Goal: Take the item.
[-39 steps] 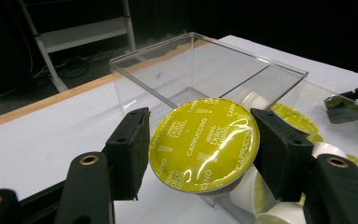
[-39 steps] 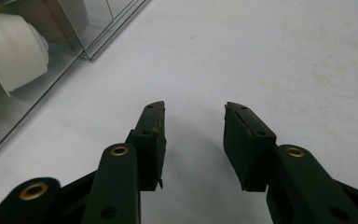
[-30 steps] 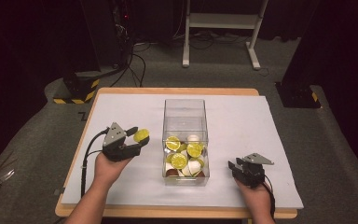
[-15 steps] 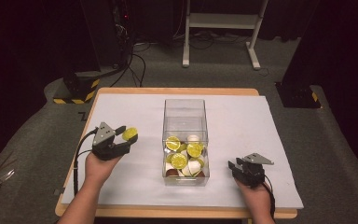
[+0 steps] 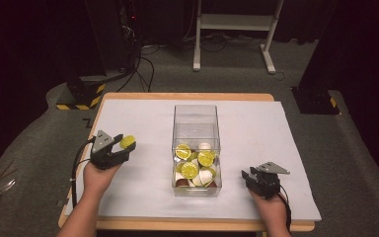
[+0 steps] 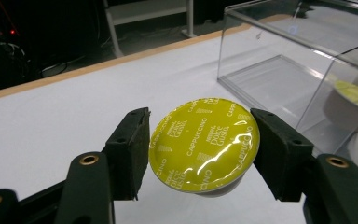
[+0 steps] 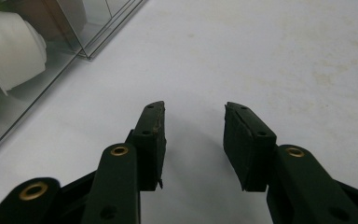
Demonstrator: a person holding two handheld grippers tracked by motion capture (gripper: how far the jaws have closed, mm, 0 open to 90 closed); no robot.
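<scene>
Yellow foil marks the capsule clamped in the left claw, its two pads pressing the rim from either side, foil lid up. Over the last second that claw has carried the capsule away from the clear box toward the counter's left edge and a little lower; it now sits well apart from the box, near the left edge. That reads as a capsule taken out of the box and on its way to being set down on the open white surface, with the release not yet made. The right claw has kept its place near the front right corner, jaws apart with nothing between them, as the right gripper view confirms.

More capsules lie piled in the near end of the box; their count is hard to judge through the clear walls. Whether the held capsule already touches the counter cannot be told: its underside is hidden beneath the lid.
</scene>
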